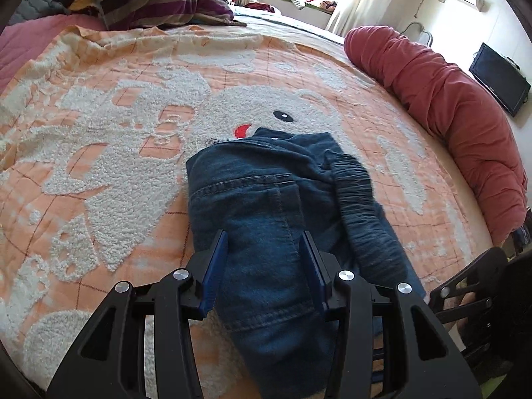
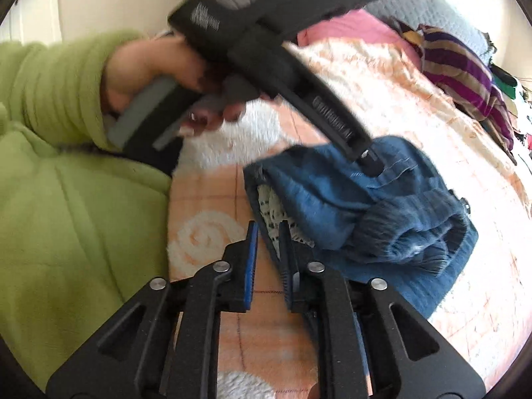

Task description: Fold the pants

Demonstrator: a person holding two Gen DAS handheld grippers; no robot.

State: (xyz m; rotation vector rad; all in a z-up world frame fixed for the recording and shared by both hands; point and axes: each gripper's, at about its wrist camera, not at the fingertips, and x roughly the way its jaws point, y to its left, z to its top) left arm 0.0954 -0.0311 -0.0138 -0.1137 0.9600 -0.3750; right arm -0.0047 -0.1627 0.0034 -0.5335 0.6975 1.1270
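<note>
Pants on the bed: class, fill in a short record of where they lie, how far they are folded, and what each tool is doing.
item: blue denim pants, bunched into a thick bundle
waistband: elastic, showing on top
surface: orange and white bedspread
left tool: closed on a thick fold of the pants
right tool: jaws narrowly apart at the pants' near edge, fabric against one finger
fold state: untidy, not yet flat
</note>
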